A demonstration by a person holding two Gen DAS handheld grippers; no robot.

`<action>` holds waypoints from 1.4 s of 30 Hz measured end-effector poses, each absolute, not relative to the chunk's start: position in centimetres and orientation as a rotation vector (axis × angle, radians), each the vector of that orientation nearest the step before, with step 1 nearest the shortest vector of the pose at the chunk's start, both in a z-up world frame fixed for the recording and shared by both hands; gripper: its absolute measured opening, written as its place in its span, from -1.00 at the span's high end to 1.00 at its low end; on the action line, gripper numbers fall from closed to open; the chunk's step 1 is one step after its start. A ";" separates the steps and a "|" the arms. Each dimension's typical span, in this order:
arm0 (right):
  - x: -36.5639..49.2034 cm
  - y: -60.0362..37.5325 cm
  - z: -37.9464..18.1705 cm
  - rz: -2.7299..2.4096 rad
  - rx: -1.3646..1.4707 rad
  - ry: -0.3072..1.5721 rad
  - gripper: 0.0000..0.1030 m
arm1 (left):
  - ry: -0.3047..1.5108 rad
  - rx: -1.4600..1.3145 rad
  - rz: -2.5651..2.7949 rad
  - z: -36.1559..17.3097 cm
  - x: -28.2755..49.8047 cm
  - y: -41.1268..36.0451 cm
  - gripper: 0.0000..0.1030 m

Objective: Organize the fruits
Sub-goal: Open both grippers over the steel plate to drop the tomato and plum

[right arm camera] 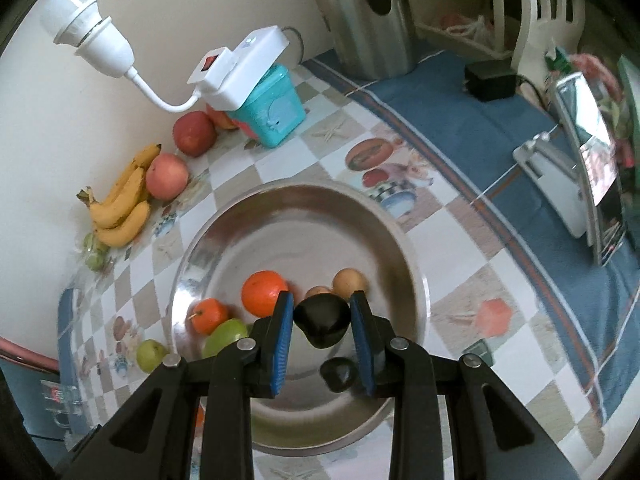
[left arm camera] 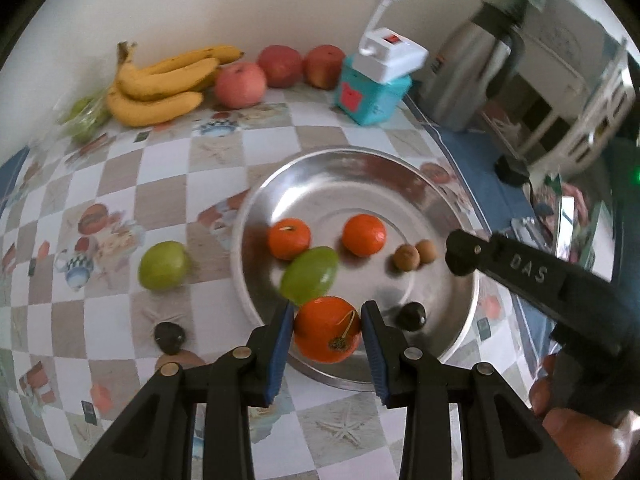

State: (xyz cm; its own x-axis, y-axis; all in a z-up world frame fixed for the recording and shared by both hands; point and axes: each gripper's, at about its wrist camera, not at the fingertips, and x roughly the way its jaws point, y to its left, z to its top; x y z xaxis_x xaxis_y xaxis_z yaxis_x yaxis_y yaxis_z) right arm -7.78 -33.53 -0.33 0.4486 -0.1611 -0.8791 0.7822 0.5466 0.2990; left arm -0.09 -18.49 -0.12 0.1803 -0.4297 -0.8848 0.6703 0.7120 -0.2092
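Note:
A steel plate (left arm camera: pixel 400 184) holds two small oranges (left arm camera: pixel 289 239), a green fruit (left arm camera: pixel 309 276), two brown longans (left arm camera: pixel 406 257) and a dark chestnut (left arm camera: pixel 411 315). My left gripper (left arm camera: pixel 326 326) is shut on a larger orange (left arm camera: pixel 326 330) over the plate's near rim. My right gripper (right arm camera: pixel 322 320) is shut on a dark chestnut (right arm camera: pixel 322 320) above the plate (right arm camera: pixel 312 216); another chestnut (right arm camera: pixel 338 374) lies under it. The right gripper's body (left arm camera: pixel 520 272) shows at right in the left wrist view.
A green fruit (left arm camera: pixel 163 265) and a dark chestnut (left arm camera: pixel 170 336) lie on the checked tablecloth left of the plate. Bananas (left arm camera: pixel 160 84), apples (left arm camera: pixel 240 84), a teal box (left arm camera: pixel 372 96) with a white lamp socket and a steel kettle (left arm camera: pixel 472 64) stand along the wall.

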 end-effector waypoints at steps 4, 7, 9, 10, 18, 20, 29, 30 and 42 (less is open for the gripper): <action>-8.2 -33.9 -0.4 -0.692 0.784 0.931 0.41 | 1.144 0.281 -0.792 -0.7 -0.6 -19.2 0.27; -8.3 -34.2 -0.7 -0.700 0.789 0.937 0.41 | 1.136 0.298 -0.792 -1.0 -0.6 -19.6 0.27; -8.3 -34.2 -0.8 -0.706 0.788 0.940 0.41 | 1.133 0.303 -0.791 -1.3 -0.7 -19.7 0.27; -8.2 -34.2 -0.9 -0.708 0.785 0.944 0.41 | 1.134 0.305 -0.789 -1.4 -0.6 -19.8 0.27; -8.2 -34.6 -2.4 -0.710 0.808 0.983 0.41 | 1.148 0.310 -0.776 -2.3 -0.3 -20.1 0.27; -8.2 -34.6 -2.6 -0.709 0.811 0.987 0.41 | 1.152 0.308 -0.775 -2.4 -0.3 -20.1 0.27; -8.0 -34.7 -3.5 -0.707 0.821 1.014 0.41 | 1.168 0.324 -0.772 -3.1 -0.3 -20.4 0.27; -7.9 -34.6 -3.7 -0.706 0.818 1.021 0.41 | 1.171 0.328 -0.772 -3.2 -0.3 -20.5 0.27; -7.4 -34.4 -5.2 -0.690 0.838 1.073 0.40 | 1.200 0.340 -0.772 -4.0 -0.5 -20.7 0.25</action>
State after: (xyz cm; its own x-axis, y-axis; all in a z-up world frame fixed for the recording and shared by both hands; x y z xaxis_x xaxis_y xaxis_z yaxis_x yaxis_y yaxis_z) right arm -7.43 -34.39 -5.24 0.3324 -0.0830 -0.9395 0.8205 0.5167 0.2447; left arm -0.47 -20.72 -3.98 0.1522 -0.3535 -0.9230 0.6937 0.7034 -0.1550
